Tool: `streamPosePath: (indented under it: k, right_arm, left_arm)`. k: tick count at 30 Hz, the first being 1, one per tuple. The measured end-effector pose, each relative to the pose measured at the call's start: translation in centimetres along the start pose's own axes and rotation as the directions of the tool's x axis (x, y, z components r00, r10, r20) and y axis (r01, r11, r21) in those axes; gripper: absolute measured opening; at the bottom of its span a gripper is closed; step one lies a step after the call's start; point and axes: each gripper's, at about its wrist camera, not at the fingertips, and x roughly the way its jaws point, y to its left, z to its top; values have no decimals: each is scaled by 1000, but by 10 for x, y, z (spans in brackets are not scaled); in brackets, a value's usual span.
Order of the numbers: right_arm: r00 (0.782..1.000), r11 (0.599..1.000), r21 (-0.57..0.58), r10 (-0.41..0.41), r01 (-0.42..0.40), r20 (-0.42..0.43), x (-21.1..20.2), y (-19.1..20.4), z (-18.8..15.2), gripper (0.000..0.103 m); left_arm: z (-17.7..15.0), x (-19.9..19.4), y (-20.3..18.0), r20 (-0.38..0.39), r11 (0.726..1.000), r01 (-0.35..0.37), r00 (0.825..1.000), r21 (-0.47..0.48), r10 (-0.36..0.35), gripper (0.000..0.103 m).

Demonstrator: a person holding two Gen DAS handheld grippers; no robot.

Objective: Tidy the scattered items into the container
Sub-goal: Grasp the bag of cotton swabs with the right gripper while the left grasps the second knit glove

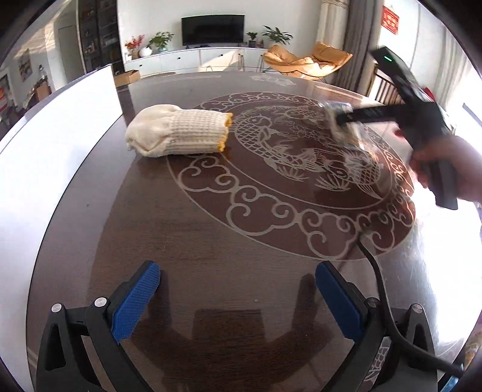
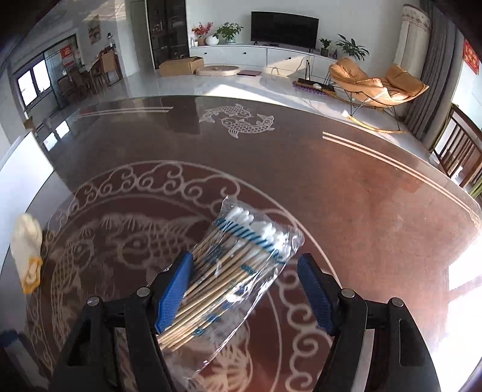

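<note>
The left tongs (image 1: 238,289) are spread wide over the counter (image 1: 241,235), holding nothing. The right tongs (image 2: 245,289) pinch a bag of cotton swabs (image 2: 238,256).

Both wrist cameras look steeply down, close over the fish-etched table (image 1: 241,229), facing the television (image 2: 284,28); both catch the knitted gloves (image 1: 177,131).
</note>
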Motion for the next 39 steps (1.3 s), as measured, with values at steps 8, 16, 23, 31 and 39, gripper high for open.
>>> streamPosePath:
  k: [8,16,23,31,39]
  right_arm:
    - [998,1000,18,17,-18,55,-65,16,-118,75]
    - [998,998,64,-2,-2,62,-69,14,-122,76]
    - [998,999,45,10,-12,62,-87,2,-154,76]
    - [1000,1000,20,17,-17,21,-100,-20,-168,76]
    - [978,978,147,121,-146,167,-85,-26,-95,76]
  left_arm:
    - [86,-5,39,180,964,-61,978,-261,110,103]
    - [138,88,62,-54,954,-61,997,-293,47,102]
    - [121,73,-16,-26,977,156,988,146,-154,57]
    - [74,24,-17,-27,966,110,994,235,-107,81]
    - [70,34,8,-9,995,17,1000,100,-17,103]
